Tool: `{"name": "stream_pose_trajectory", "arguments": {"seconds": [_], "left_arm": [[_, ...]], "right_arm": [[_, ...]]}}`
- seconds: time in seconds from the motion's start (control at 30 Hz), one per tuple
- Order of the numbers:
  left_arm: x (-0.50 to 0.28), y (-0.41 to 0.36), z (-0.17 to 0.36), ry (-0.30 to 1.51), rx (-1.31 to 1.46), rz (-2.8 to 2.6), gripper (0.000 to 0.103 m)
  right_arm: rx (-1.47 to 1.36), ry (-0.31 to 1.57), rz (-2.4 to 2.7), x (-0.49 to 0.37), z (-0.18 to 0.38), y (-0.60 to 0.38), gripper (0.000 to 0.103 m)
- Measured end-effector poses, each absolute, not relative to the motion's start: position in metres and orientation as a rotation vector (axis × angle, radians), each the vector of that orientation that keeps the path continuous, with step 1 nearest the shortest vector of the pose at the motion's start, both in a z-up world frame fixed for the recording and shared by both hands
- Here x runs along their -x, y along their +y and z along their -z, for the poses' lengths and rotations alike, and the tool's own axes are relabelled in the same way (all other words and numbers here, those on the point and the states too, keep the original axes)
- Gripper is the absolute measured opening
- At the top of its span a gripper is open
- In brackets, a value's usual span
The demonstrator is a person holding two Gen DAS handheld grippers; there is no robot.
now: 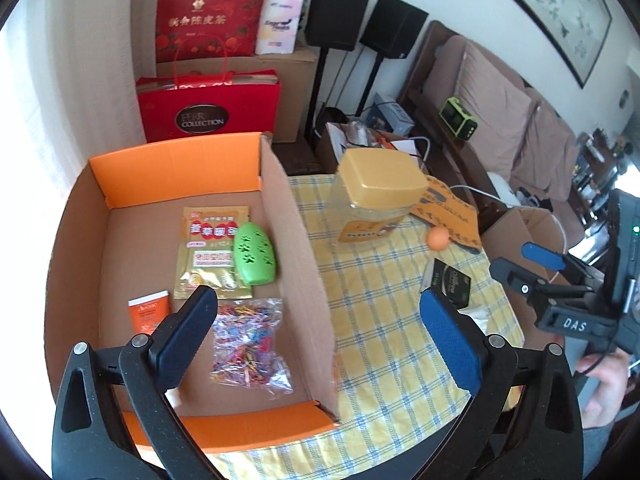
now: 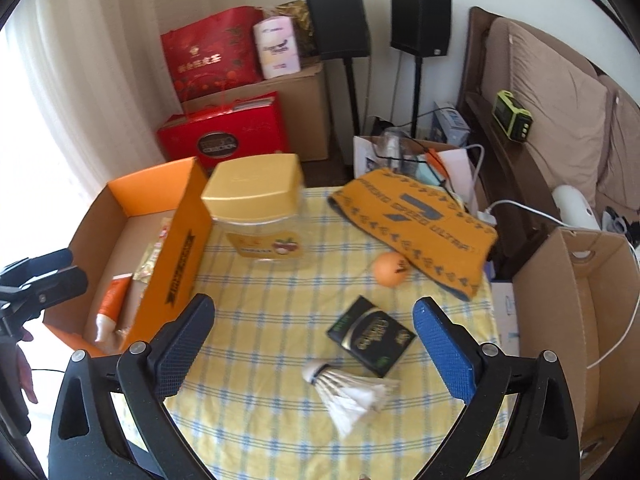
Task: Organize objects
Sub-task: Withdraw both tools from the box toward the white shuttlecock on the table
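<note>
An open orange cardboard box [image 1: 280,216] stands at the table's left. It holds a gold sachet [image 1: 214,252], a green oval case [image 1: 255,258], an orange tube [image 1: 148,314] and a bag of coloured bands [image 1: 250,344]. My left gripper [image 1: 320,328] is open and empty above the box's right wall. My right gripper [image 2: 314,340] is open and empty above the cloth, over a white shuttlecock [image 2: 348,392] and a black packet [image 2: 370,334]. An orange ball [image 2: 390,269], a gold-lidded jar [image 2: 256,208] and an orange towel [image 2: 416,220] lie farther back.
A yellow checked cloth [image 2: 260,320] covers the small table. A brown cardboard box [image 2: 576,320] stands on the right. Red gift bags [image 2: 216,136], cartons, speakers on stands [image 2: 338,20] and a sofa [image 2: 560,92] lie behind. The right gripper shows in the left wrist view [image 1: 532,268].
</note>
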State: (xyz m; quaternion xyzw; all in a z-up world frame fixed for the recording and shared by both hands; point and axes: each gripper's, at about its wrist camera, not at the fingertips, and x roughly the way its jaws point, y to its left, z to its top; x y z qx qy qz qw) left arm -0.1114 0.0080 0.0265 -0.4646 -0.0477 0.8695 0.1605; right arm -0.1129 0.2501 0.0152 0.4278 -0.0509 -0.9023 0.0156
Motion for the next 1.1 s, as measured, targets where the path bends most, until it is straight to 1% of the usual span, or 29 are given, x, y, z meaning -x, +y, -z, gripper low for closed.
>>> {"name": "stream_pose_trajectory", "arguments": {"seconds": [0.3, 0.67, 0.87, 0.97, 1.03, 1.1], "left_arm": [[0.099, 0.056, -0.013, -0.131, 1.314, -2.38, 0.101], [0.085, 0.116, 0.035, -0.08, 1.387, -2.253, 0.101], [0.084, 0.127, 0.061, -0.134, 1.457, -2.191, 0.101], [0.086, 0.126, 0.071, -0.192, 1.487, -2.161, 0.101], [0.087, 0.125, 0.076, -0.234, 1.501, -2.146, 0.101], [0.09, 0.124, 0.079, -0.278, 1.515, -2.128, 0.097]], "right_arm": [[-1.384, -0.192, 2.844, 0.102, -0.002, 0.295, 0.102], [-1.432, -0.278, 2.829, 0.092, 0.024, 0.324, 0.102], [-1.442, -0.328, 2.806, 0.089, 0.036, 0.335, 0.102], [-1.443, -0.338, 2.779, 0.091, 0.042, 0.336, 0.093], [-1.455, -0.352, 2.743, 0.093, 0.048, 0.334, 0.08], [-1.469, -0.388, 2.688, 0.096, 0.056, 0.332, 0.072]]}}
